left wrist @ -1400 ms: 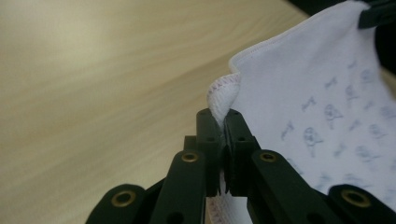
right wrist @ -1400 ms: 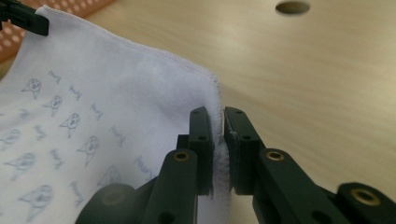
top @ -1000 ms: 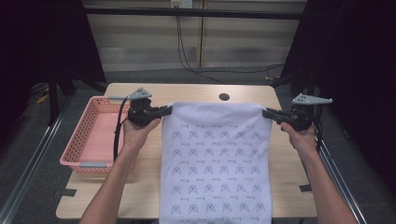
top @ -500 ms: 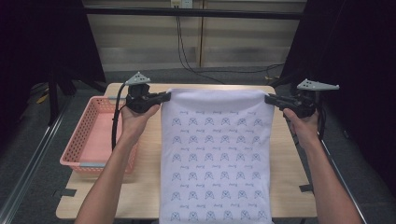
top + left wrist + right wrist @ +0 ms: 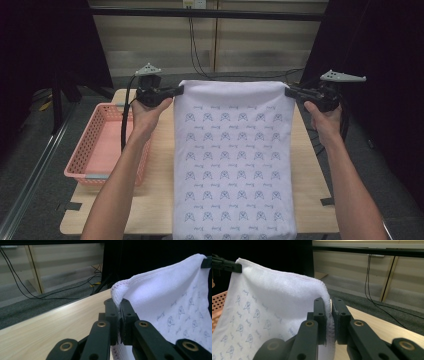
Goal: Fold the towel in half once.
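Observation:
A white towel with small blue prints hangs stretched between my two grippers above the wooden table. My left gripper is shut on the towel's top left corner, and my right gripper is shut on the top right corner. The towel's lower end trails over the table's near edge. In the left gripper view the jaws pinch the hemmed corner of the towel. In the right gripper view the jaws clamp the other corner of the towel, and the left gripper's tip shows at the far corner.
A pink plastic basket sits on the table's left side, under my left forearm. Dark curtains stand on both sides, and cables hang down the wall beyond the far table edge. A metal rail runs along the floor at left.
Both grippers have risen and moved toward the far edge, lifting the towel's top edge with them. The towel now hangs higher and tauter.

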A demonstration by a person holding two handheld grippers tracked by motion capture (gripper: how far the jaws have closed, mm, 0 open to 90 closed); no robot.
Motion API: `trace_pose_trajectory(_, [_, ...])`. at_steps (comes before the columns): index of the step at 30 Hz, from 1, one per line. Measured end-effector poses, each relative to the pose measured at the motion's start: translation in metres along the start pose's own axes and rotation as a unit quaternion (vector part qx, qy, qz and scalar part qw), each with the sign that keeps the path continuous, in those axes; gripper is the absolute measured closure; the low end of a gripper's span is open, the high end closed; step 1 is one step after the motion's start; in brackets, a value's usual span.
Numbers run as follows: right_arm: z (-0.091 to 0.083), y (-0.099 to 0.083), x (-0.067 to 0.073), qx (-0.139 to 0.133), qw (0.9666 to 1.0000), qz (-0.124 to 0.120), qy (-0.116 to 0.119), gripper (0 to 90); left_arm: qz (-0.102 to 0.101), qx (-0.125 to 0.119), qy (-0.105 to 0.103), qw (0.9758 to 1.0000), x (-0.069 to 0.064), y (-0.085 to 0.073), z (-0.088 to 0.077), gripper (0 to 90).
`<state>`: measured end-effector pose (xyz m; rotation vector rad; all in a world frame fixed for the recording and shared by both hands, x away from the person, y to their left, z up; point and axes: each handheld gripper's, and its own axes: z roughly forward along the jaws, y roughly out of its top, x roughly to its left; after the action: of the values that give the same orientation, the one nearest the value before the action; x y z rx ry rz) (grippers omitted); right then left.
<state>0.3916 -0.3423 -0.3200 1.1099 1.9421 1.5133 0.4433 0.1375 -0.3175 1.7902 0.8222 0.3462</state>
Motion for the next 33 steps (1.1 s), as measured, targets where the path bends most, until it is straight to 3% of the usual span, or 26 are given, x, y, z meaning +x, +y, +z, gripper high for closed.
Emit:
trace_pose_trajectory(9, [0.005, 0.019, -0.011, -0.002, 0.9998, 0.005, -0.021, 83.4, -0.005, -0.019, -0.006, 0.9998, 0.003, 0.017, 0.008, 87.0])
trace_pose_trajectory(12, [0.006, 0.019, -0.014, -0.006, 0.9997, 0.015, -0.020, 83.5, 0.000, -0.016, -0.012, 0.9998, 0.001, 0.016, 0.010, 87.0])
trace_pose_trajectory(19, [0.002, -0.003, -0.013, 0.002, 0.9997, 0.024, -0.002, 83.8, -0.004, -0.003, -0.034, 0.9994, -0.002, -0.010, 0.006, 87.0])
trace_pose_trajectory(22, [-0.005, -0.014, -0.007, 0.006, 0.9997, 0.022, 0.012, 83.9, 0.009, 0.010, -0.041, 0.9990, -0.008, -0.021, -0.001, 87.0])
trace_pose_trajectory(27, [-0.018, -0.036, 0.010, 0.036, 0.9990, 0.005, 0.027, 83.9, 0.015, 0.015, -0.053, 0.9984, -0.021, -0.043, -0.019, 87.0])
trace_pose_trajectory(31, [-0.036, -0.058, 0.024, 0.035, 0.9978, 0.011, 0.055, 83.9, 0.021, 0.032, -0.061, 0.9974, -0.037, -0.067, -0.037, 87.0])
trace_pose_trajectory(33, [-0.045, -0.070, 0.036, 0.050, 0.9966, 0.005, 0.066, 84.0, 0.022, 0.040, -0.070, 0.9965, -0.046, -0.082, -0.046, 87.0])
